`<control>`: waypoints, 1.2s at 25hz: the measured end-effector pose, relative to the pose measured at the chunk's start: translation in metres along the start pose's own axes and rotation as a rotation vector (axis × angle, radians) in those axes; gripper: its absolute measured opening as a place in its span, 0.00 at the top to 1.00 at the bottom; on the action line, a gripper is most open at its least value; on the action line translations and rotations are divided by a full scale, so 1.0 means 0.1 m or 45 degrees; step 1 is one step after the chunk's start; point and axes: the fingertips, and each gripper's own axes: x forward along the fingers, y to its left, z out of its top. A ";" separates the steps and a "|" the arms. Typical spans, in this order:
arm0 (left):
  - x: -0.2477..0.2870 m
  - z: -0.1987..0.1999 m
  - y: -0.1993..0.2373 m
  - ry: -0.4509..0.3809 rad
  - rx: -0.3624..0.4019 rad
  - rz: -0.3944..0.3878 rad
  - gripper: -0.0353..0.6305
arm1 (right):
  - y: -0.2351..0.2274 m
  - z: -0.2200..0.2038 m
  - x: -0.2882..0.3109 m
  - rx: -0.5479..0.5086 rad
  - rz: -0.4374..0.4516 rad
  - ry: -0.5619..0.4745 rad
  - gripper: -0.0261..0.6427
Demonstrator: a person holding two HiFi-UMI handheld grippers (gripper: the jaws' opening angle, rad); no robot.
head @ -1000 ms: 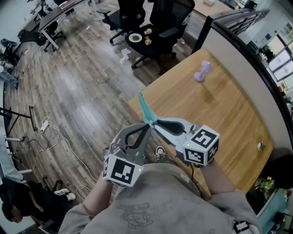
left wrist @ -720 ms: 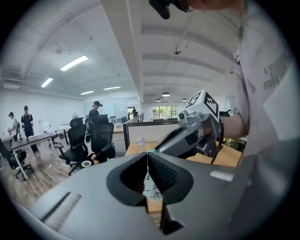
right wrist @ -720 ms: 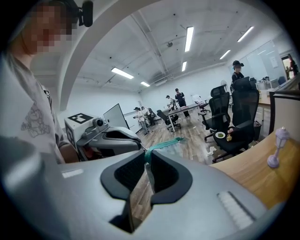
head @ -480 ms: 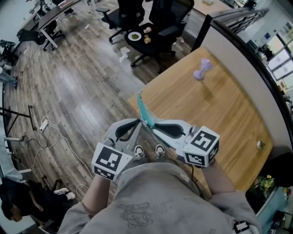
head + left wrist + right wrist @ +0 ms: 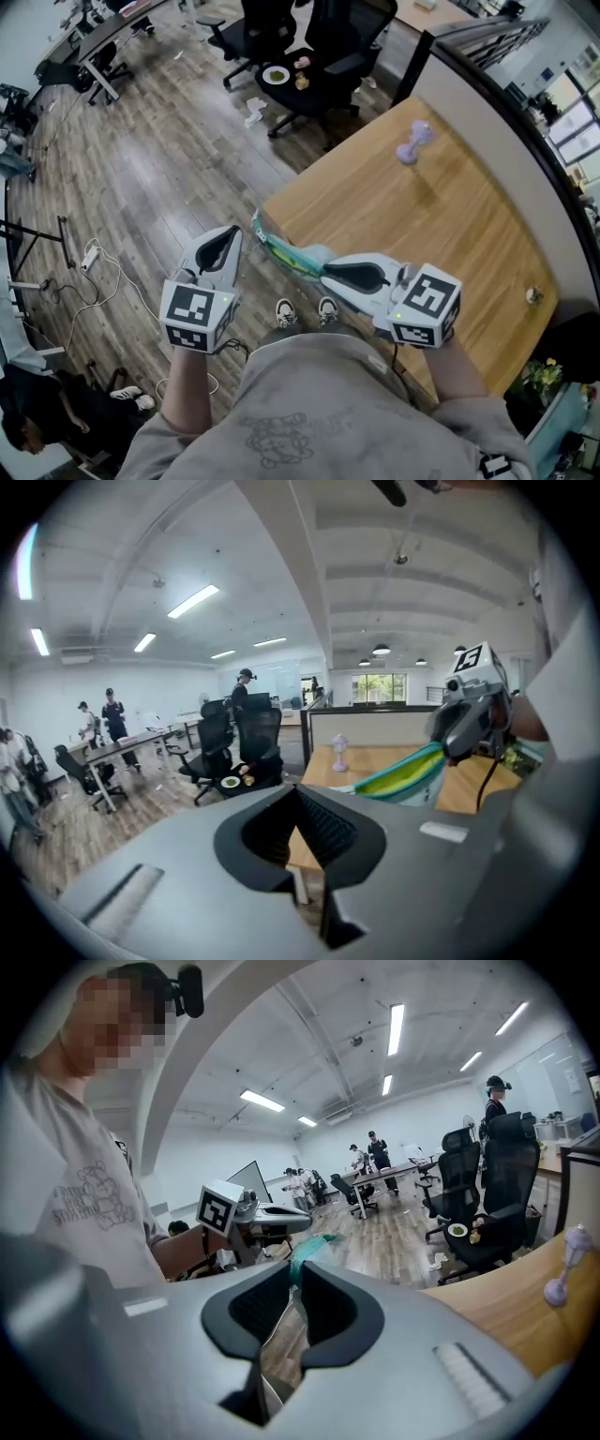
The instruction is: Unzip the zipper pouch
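Observation:
The teal zipper pouch (image 5: 281, 248) hangs in the air off the near left corner of the wooden table (image 5: 431, 216). My right gripper (image 5: 323, 272) is shut on its near end; in the right gripper view the pouch (image 5: 307, 1244) comes out from between the jaws of that gripper (image 5: 295, 1277). My left gripper (image 5: 228, 236) is just left of the pouch's far end, jaws shut. In the left gripper view that gripper (image 5: 298, 794) shows nothing between its jaws, and the pouch (image 5: 403, 772) lies to the right. Whether it grips the zipper pull is not visible.
A purple dumbbell-shaped object (image 5: 414, 145) stands on the table's far side. Black office chairs (image 5: 309, 47) are beyond the table on the wooden floor, one carrying a small plate (image 5: 277, 77). A grey partition (image 5: 487, 112) runs along the table's right edge. People stand at distant desks.
My left gripper has moved left and down, away from the right gripper. The pouch has swung from pointing up to slanting leftward. The right gripper has barely moved.

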 end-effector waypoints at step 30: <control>-0.23 -0.16 -1.02 -0.083 0.132 -0.996 0.70 | 0.29 0.07 -0.36 -0.149 0.341 0.045 0.89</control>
